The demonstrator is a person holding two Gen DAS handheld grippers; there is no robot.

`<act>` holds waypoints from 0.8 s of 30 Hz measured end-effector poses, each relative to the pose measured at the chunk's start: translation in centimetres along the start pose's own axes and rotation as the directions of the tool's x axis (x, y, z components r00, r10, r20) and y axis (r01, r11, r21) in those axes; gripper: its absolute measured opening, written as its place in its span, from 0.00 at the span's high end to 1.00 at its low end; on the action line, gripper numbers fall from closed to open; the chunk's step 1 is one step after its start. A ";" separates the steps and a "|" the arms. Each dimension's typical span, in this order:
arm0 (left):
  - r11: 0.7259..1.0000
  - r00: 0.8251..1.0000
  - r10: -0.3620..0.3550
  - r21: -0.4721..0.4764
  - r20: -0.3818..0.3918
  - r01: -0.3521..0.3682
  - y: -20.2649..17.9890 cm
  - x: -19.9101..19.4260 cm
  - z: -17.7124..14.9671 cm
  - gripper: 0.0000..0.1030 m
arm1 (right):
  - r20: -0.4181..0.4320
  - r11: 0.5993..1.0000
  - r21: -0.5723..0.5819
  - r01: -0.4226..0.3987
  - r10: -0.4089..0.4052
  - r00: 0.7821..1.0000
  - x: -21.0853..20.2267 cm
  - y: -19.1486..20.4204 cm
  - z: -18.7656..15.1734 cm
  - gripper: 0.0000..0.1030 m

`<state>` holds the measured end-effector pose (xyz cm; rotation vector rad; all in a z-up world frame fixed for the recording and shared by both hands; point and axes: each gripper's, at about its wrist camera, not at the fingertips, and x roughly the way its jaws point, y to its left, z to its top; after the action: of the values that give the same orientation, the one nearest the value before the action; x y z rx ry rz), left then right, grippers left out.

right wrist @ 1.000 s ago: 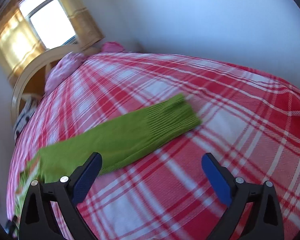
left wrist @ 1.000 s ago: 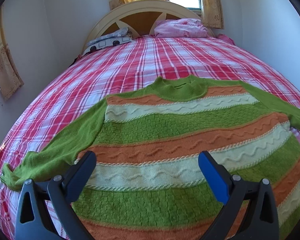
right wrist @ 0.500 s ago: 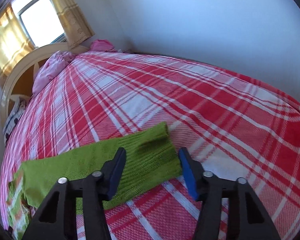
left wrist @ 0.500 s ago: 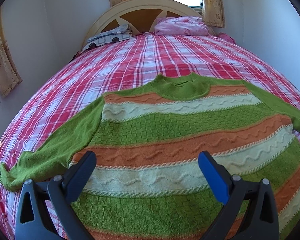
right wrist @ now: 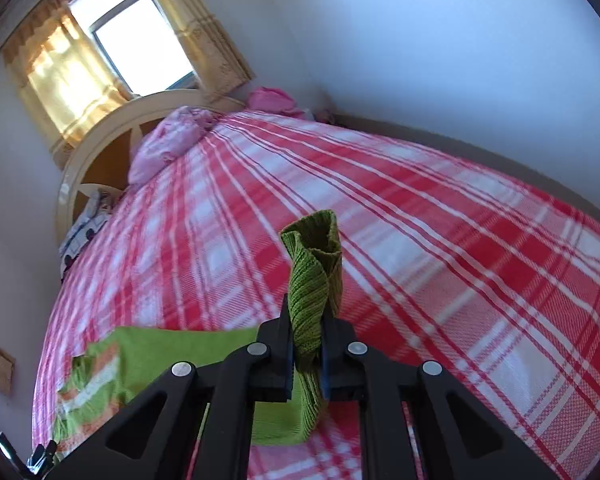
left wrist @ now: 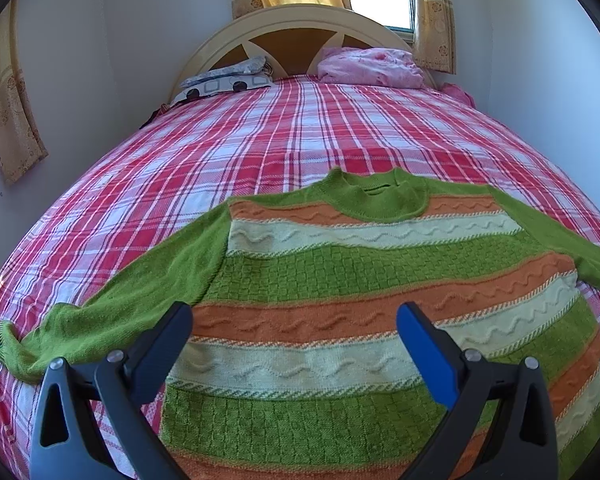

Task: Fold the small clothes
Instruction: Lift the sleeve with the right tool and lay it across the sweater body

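The left wrist view looks down the bed (left wrist: 300, 128) toward the headboard (left wrist: 300, 24), close above the sweater (left wrist: 340, 288). The right wrist view (tilted, blurred) shares that headboard (right wrist: 100, 140) and bed (right wrist: 460, 240).

I count one sweater (left wrist: 340, 304) with two sleeves, one bed (left wrist: 260, 152), one headboard (left wrist: 300, 28), two grippers, left (left wrist: 294, 334) and right (right wrist: 306, 344), one pink bundle (left wrist: 370, 67), one patterned pillow (left wrist: 224, 84), and three curtains in the left view.
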<state>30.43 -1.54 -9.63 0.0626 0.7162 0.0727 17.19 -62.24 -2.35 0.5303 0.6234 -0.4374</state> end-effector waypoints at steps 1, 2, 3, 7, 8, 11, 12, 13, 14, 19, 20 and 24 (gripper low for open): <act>1.000 1.000 0.002 0.001 0.002 -0.002 0.1 0.0 0.0 0.00 | 0.007 1.000 -0.014 -0.017 0.017 1.000 -0.4 1.1 0.4 0.91; 1.000 1.000 0.005 0.000 0.004 -0.005 0.2 -0.1 0.0 0.00 | 0.015 0.999 -0.034 -0.039 0.040 0.999 -0.9 2.6 0.9 0.91; 1.000 1.000 0.006 -0.001 0.005 -0.006 0.4 -0.1 0.0 0.00 | 0.020 0.997 -0.053 -0.056 0.057 0.998 -1.3 3.7 1.3 0.91; 1.000 1.000 -0.005 -0.013 0.007 0.006 1.0 -0.2 -0.1 0.00 | 0.044 0.980 -0.157 -0.125 0.134 0.990 -3.1 10.0 2.4 0.92; 1.000 1.000 -0.008 -0.015 0.010 0.008 1.1 -0.3 -0.1 0.00 | 0.046 0.974 -0.181 -0.137 0.148 0.988 -3.4 11.2 2.5 0.92; 1.000 1.000 -0.017 -0.024 0.019 0.017 1.6 -0.6 -0.2 0.00 | 0.049 0.953 -0.250 -0.170 0.188 0.981 -4.0 15.3 2.5 0.92; 0.999 1.000 -0.020 -0.026 0.021 0.020 1.8 -0.7 -0.2 0.00 | 0.046 0.945 -0.271 -0.183 0.203 0.978 -4.1 16.7 2.4 0.92; 0.999 0.999 -0.023 -0.028 0.022 0.024 2.0 -0.8 -0.2 0.00 | 0.045 0.940 -0.283 -0.191 0.212 0.976 -4.2 17.5 2.3 0.92; 0.999 0.999 -0.027 -0.030 0.024 0.027 2.3 -0.8 -0.3 0.00 | 0.043 0.932 -0.301 -0.203 0.226 0.973 -4.3 18.8 2.2 0.92; 0.998 0.999 -0.036 -0.043 0.027 0.037 3.3 -0.9 -0.8 0.00 | 0.029 0.896 -0.371 -0.244 0.274 0.961 -4.4 23.7 1.1 0.92; 0.998 0.999 -0.036 -0.048 0.027 0.037 3.5 -0.9 -0.9 0.00 | 0.028 0.887 -0.387 -0.250 0.283 0.959 -4.4 24.7 0.8 0.92; 0.997 0.999 -0.035 -0.066 0.028 0.036 4.4 -1.0 -1.2 0.00 | 0.010 0.853 -0.435 -0.287 0.324 0.946 -4.4 28.3 -0.2 0.92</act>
<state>28.68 2.82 -9.54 -0.0131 0.6877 0.0617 28.94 -39.01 9.69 0.1798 0.5219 -0.0113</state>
